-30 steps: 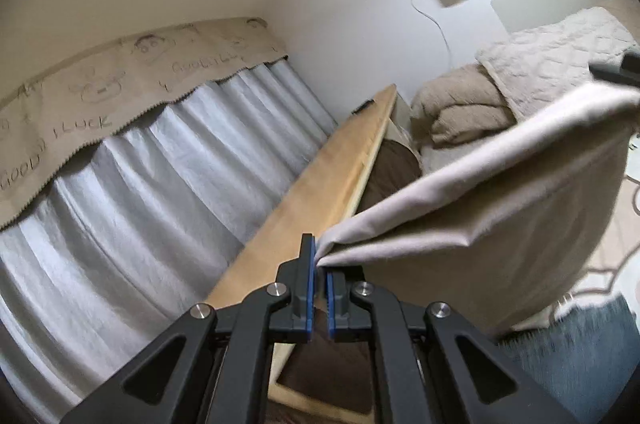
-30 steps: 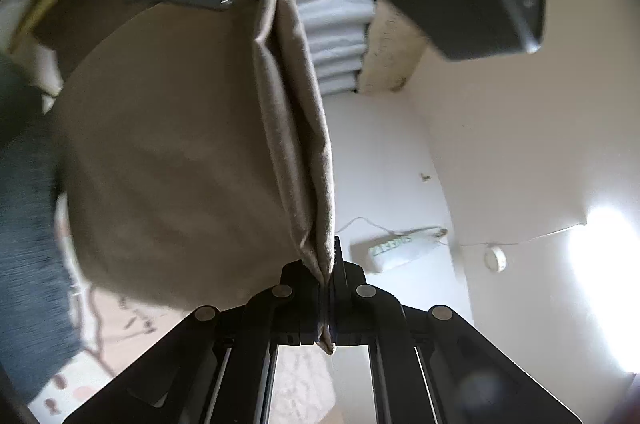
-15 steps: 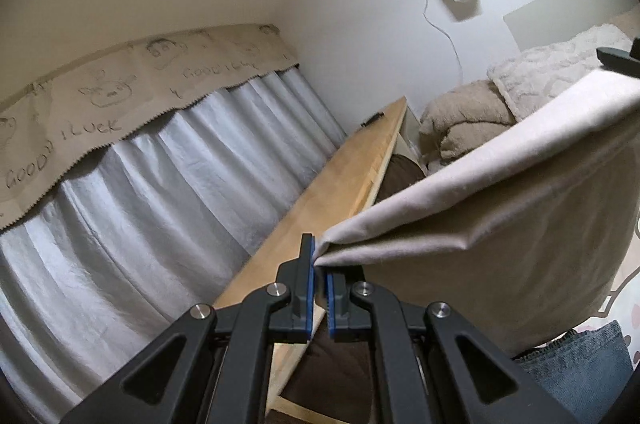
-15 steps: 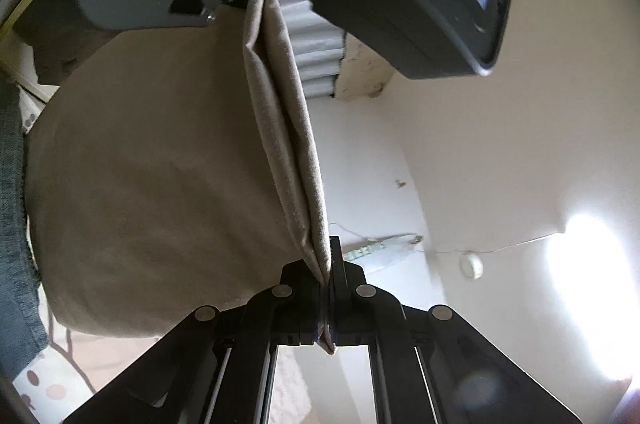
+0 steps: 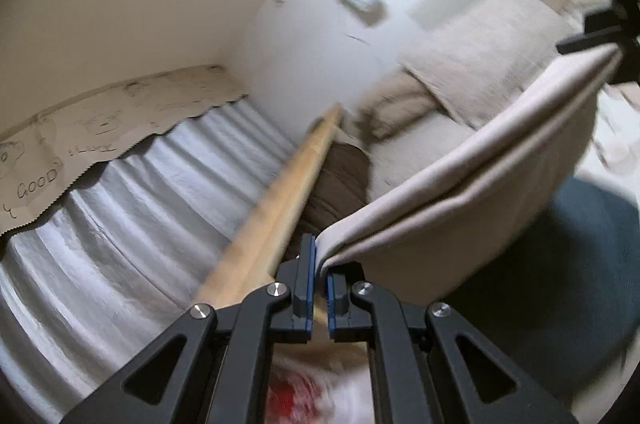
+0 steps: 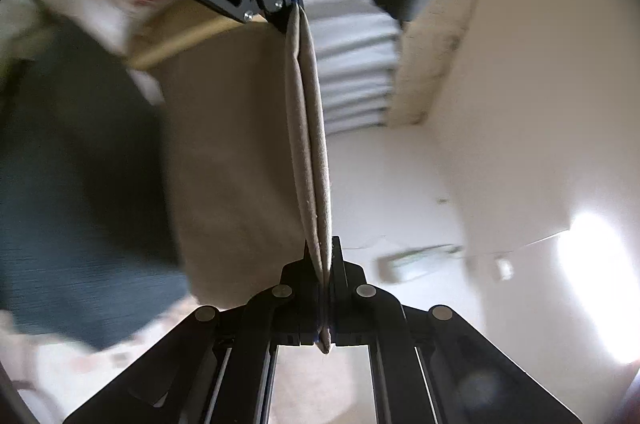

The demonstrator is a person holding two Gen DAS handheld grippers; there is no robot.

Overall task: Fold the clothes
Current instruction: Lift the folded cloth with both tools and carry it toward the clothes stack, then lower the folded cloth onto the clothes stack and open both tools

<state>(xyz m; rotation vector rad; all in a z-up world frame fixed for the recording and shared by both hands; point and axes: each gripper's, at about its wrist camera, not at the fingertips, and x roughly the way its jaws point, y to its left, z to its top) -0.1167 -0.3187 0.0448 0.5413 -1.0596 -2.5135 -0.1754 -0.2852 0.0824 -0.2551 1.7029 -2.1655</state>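
step: cloth [image 5: 480, 208] held taut in air | left gripper [image 5: 319, 276] and right gripper [image 6: 325, 288] each clamped a corner | advice: keep edges level, lower evenly onto bed [image 5: 480, 64]

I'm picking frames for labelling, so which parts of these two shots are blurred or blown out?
Left wrist view: the left gripper and the beige cloth are sharp, while the wall, bedding and curtain smear. Right wrist view: the right gripper is sharp, the dark jeans blur, and glare whites out the wall.
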